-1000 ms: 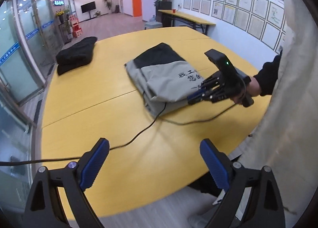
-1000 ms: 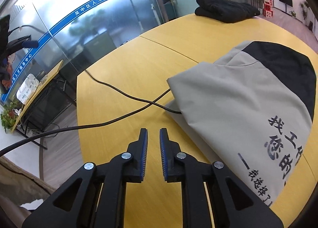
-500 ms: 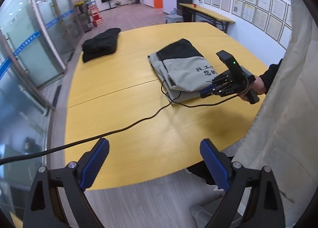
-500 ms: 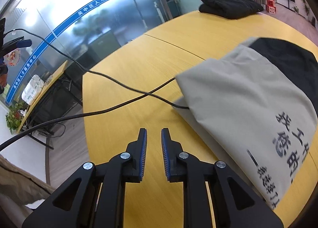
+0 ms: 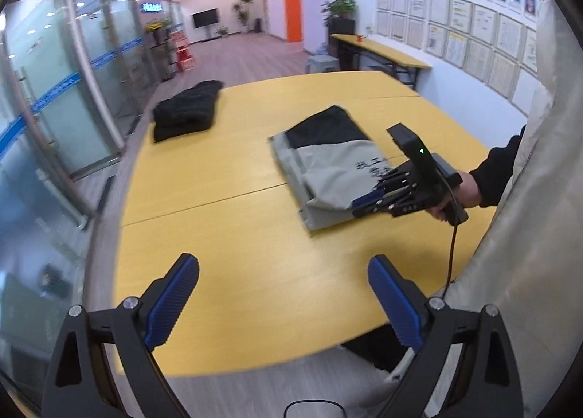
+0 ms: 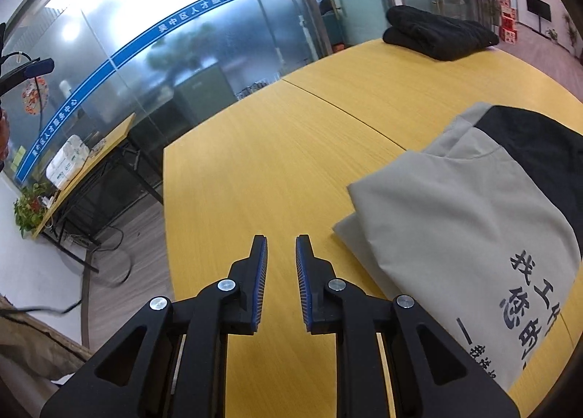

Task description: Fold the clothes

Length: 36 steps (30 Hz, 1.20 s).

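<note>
Since a second ago, the black cable that lay across our yellow wooden tabletop [image 5: 237, 235] beside the garment is gone from that surface, and our left gripper [image 5: 283, 303] has lifted, so more floor shows under the table's near edge. We hold its blue-padded jaws spread wide with nothing between them, above the near part of the table.

Our right gripper [image 6: 281, 281] hangs just above the tabletop, close to the left corner of the folded grey and black garment with printed black characters [image 6: 473, 221]. Its jaws stand a narrow gap apart, and we see only bare wood through that gap; they grasp nothing. From the left wrist view, our right gripper [image 5: 368, 201] points at the near end of the same garment [image 5: 328, 170], with our right hand [image 5: 461, 195] in a black sleeve [image 5: 499, 177] wrapped round the handle, and a thin black cable [image 5: 452, 254] drops from it towards the table's edge. Whether the fingertips touch the cloth we cannot tell.

That garment lies folded flat near the middle right of the table, black part away from us. A second, all-black folded garment [image 5: 186, 112] rests well apart at the far left corner, beside the glass partition [image 5: 54, 97]. A beige coat [image 5: 528, 235] fills the right side of the left view.
</note>
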{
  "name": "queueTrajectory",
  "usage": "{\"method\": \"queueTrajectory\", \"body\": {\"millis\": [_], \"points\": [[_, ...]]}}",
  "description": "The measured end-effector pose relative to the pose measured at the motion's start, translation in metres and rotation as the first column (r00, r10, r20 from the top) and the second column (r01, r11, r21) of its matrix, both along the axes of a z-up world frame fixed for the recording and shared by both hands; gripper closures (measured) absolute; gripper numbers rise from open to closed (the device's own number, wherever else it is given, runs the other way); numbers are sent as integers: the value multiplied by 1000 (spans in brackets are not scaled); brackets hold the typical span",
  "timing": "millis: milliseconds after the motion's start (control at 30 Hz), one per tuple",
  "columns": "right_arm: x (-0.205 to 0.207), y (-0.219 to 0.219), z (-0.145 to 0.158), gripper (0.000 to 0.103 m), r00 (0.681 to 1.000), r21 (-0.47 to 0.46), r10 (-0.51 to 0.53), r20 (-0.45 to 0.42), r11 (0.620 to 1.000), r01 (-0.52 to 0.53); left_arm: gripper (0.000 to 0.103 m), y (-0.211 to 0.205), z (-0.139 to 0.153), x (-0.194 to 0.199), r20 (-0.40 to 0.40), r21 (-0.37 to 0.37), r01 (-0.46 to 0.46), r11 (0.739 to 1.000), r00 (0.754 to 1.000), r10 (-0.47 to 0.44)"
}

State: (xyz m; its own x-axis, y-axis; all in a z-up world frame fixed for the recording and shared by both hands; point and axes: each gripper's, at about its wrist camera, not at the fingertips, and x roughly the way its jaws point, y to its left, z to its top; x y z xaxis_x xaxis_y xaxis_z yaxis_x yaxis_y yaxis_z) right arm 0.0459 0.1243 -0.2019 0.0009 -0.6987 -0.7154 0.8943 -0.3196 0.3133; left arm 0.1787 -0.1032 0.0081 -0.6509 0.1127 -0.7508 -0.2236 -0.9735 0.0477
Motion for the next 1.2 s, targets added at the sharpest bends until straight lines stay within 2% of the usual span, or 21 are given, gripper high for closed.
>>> {"method": "queueTrajectory", "body": {"millis": [100, 167, 333, 433, 467, 567, 667, 767, 833, 900, 967, 1000, 1100, 1200], "points": [[-7, 14, 0, 80, 998, 2, -48, -28, 999, 48, 6, 15, -34, -34, -29, 52, 65, 997, 998, -64], [-13, 28, -1, 67, 995, 0, -94, -41, 996, 95, 6, 23, -61, -62, -54, 89, 95, 992, 994, -90], [-34, 74, -9, 63, 968, 32, -236, -84, 970, 239, 6, 44, -130, -143, -76, 156, 141, 978, 989, -130], [-51, 106, -11, 53, 936, 64, -336, -100, 937, 343, 6, 58, -164, -186, -69, 176, 176, 968, 984, -167], [-57, 117, -12, 50, 923, 74, -369, -106, 923, 378, 6, 61, -174, -197, -64, 177, 175, 969, 984, -166], [-76, 146, -23, 50, 896, 135, -427, -123, 887, 442, 6, 63, -206, -231, -7, 216, 130, 968, 991, -132], [-97, 165, -33, 48, 875, 168, -467, -127, 859, 483, 6, 67, -228, -250, 50, 262, 96, 960, 992, -112], [-121, 179, -51, 44, 863, 194, -499, -72, 842, 503, 6, 74, -243, -261, 79, 278, 91, 956, 990, -118], [-131, 181, -67, 43, 868, 202, -496, 11, 852, 484, 6, 78, -255, -265, 102, 279, 94, 956, 987, -127], [-137, 181, -77, 38, 873, 186, -485, 48, 863, 470, 6, 80, -266, -268, 132, 279, 86, 956, 983, -127], [-145, 188, -86, 22, 859, 165, -503, 93, 859, 485, 6, 79, -276, -270, 157, 309, 63, 949, 981, -116], [-146, 189, -88, 21, 853, 155, -510, 112, 856, 492, 6, 77, -279, -271, 167, 324, 53, 945, 980, -113], [-149, 192, -90, 20, 852, 126, -496, 165, 868, 481, 6, 73, -286, -273, 216, 362, 24, 932, 970, -110], [-153, 193, -88, 22, 852, 83, -461, 248, 886, 455, 5, 65, -288, -270, 231, 404, 12, 915, 966, -115]]}}
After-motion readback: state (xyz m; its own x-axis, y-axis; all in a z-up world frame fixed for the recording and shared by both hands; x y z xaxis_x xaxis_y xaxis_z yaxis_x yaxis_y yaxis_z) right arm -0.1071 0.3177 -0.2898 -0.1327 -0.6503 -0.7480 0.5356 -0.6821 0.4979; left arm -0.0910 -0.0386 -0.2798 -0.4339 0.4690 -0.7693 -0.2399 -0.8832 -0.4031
